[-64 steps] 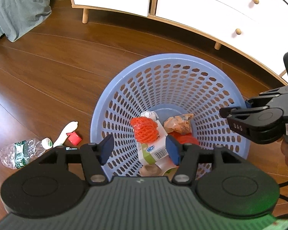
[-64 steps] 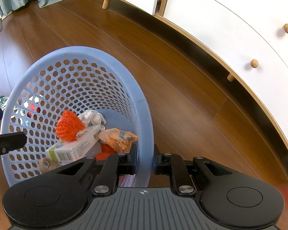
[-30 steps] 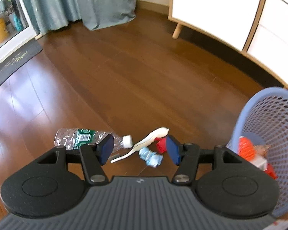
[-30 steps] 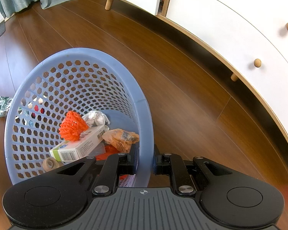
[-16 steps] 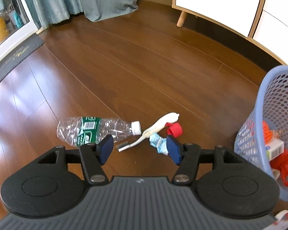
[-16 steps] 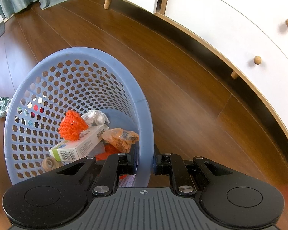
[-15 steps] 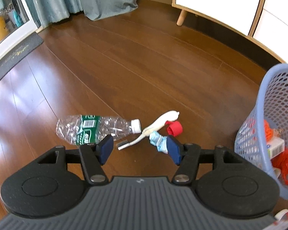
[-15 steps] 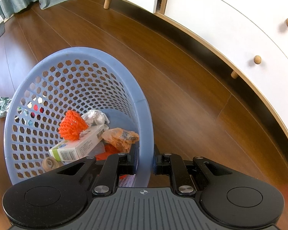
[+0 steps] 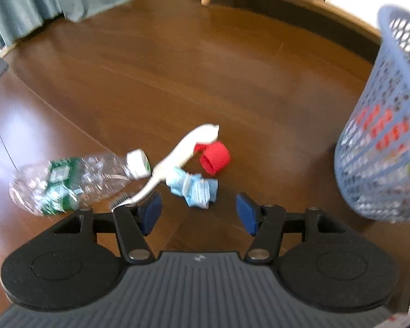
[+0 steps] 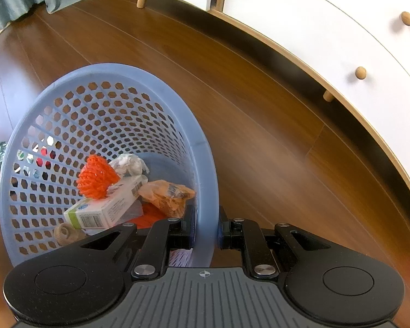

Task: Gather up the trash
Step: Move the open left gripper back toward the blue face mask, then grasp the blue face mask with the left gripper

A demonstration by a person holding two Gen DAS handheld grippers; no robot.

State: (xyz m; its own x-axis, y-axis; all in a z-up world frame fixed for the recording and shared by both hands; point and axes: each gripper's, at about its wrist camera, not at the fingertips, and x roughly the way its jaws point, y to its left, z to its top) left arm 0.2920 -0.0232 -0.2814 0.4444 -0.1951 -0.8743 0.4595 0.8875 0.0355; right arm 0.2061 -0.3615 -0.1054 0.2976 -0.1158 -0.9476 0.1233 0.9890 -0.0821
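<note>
On the wooden floor lie a crumpled blue face mask, a white toothbrush, a red cap and a crushed clear bottle with a green label. My left gripper hangs open just above the floor, and the mask lies just ahead of its blue pads, nothing between them. The blue perforated basket stands to the right. In the right wrist view my right gripper is shut on the basket's rim. Inside lie an orange net, a carton and wrappers.
A white cabinet on wooden legs with round knobs runs along the far and right side. Teal curtains hang down to the floor at the back left. Bare wooden floor stretches beyond the litter.
My left gripper has dropped toward the floor, so the mask, toothbrush, cap and bottle look larger and closer. The right gripper and the basket it holds have stayed put.
</note>
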